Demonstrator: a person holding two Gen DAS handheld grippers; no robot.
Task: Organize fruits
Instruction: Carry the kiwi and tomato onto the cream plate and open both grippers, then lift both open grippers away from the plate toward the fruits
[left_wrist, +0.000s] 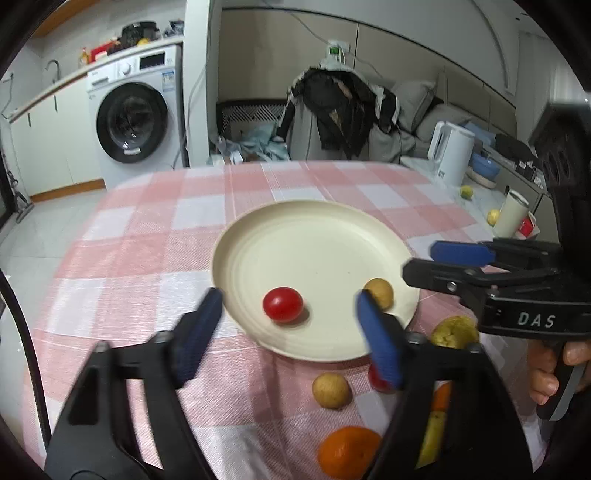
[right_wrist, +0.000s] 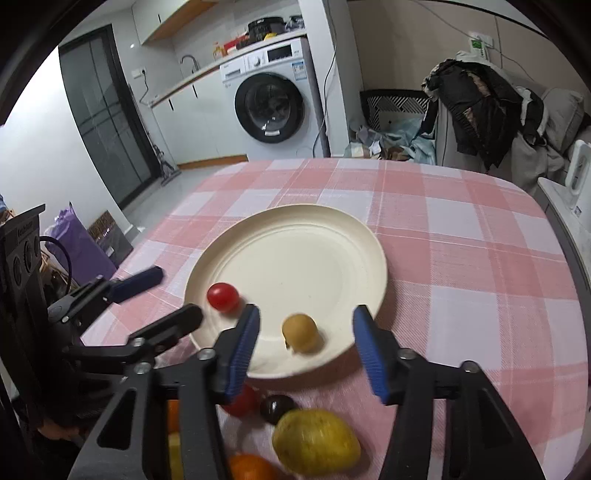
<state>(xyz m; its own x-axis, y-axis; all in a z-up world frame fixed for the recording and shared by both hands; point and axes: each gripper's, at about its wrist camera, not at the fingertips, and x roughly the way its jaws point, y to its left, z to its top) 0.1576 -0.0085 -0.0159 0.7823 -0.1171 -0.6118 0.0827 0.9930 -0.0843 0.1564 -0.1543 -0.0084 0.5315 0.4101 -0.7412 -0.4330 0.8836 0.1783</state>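
A cream plate lies on the pink checked tablecloth. In it are a red cherry tomato and a small tan round fruit. My left gripper is open over the plate's near rim, with the tomato just beyond the gap. My right gripper is open and empty, with the tan fruit just ahead of its fingers. On the cloth near me lie a yellow lemon-like fruit, a tan fruit, a second tomato, a dark grape and an orange.
A hand holds the right gripper's handle. A white kettle, a cup and two yellow fruits stand on the side counter to the right. A chair draped with clothes and a washing machine lie beyond the table's far edge.
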